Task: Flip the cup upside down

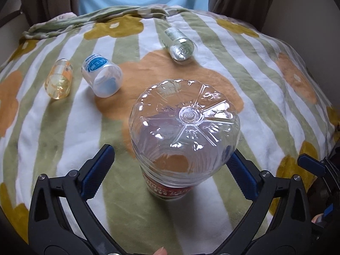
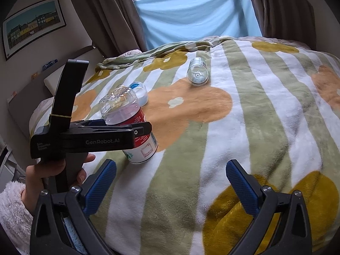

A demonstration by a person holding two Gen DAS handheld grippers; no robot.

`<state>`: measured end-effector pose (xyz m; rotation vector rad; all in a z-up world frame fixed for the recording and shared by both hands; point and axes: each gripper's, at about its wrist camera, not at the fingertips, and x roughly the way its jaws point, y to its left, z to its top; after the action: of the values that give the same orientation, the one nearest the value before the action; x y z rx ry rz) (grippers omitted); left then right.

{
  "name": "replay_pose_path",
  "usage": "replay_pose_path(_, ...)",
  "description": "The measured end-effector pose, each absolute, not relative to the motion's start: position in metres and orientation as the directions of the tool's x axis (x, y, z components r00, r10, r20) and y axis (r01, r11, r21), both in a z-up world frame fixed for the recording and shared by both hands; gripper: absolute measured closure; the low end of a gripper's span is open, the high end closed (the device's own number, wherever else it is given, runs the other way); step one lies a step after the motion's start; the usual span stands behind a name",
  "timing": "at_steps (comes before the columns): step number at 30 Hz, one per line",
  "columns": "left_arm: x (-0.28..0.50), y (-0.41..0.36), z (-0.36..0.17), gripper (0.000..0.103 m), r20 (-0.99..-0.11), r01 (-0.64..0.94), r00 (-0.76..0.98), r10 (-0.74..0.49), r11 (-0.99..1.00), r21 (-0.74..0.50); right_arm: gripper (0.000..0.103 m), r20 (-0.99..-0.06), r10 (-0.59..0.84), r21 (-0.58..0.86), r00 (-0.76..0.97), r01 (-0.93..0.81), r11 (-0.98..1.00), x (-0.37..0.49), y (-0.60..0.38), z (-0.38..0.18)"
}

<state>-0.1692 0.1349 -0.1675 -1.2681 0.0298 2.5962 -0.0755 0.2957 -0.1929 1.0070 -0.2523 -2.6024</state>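
Observation:
A clear plastic cup with a red label stands upside down on the flowered blanket, base up. My left gripper is open with its blue pads on either side of the cup; the left pad stands apart from it. In the right wrist view the cup stands slightly tilted, with the left gripper around its middle. My right gripper is open and empty, over the blanket to the right of the cup.
Three other cups lie on their sides: a yellow one, a white one with a blue label and a clear one farther back. Curtains and a blue cloth stand behind the bed. A picture hangs at left.

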Motion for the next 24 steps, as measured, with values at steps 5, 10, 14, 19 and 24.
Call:
replay_pose_path(5,-0.157,0.127,-0.156,0.000,-0.771,-0.249,-0.589,0.243,-0.962,-0.113,0.000,-0.611,-0.347,0.261,-0.712,0.232,-0.937,-0.065,0.293,-0.180)
replay_pose_path(10,-0.129,0.095,-0.117,0.000,-0.710,-0.247,-0.643,0.288,-0.955,-0.163,0.000,-0.573,-0.318,0.221,-0.755,0.231,-0.948,-0.051,0.287,-0.149)
replay_pose_path(14,-0.097,0.065,-0.071,0.000,-0.612,-0.248,-0.739,0.282,-0.958,-0.142,0.000,-0.505,-0.262,0.149,-0.822,0.216,-0.965,-0.035,0.271,-0.114)
replay_pose_path(19,-0.053,0.028,-0.032,0.000,-0.480,-0.247,-0.832,0.279,-0.960,-0.129,0.000,-0.388,-0.172,0.068,-0.905,0.158,-0.985,-0.016,0.247,-0.075)
replay_pose_path(24,-0.020,0.002,-0.021,0.000,-0.384,-0.213,-0.893,0.234,-0.972,-0.096,0.000,-0.284,-0.058,0.004,-0.957,0.059,-0.998,0.003,0.228,-0.055)
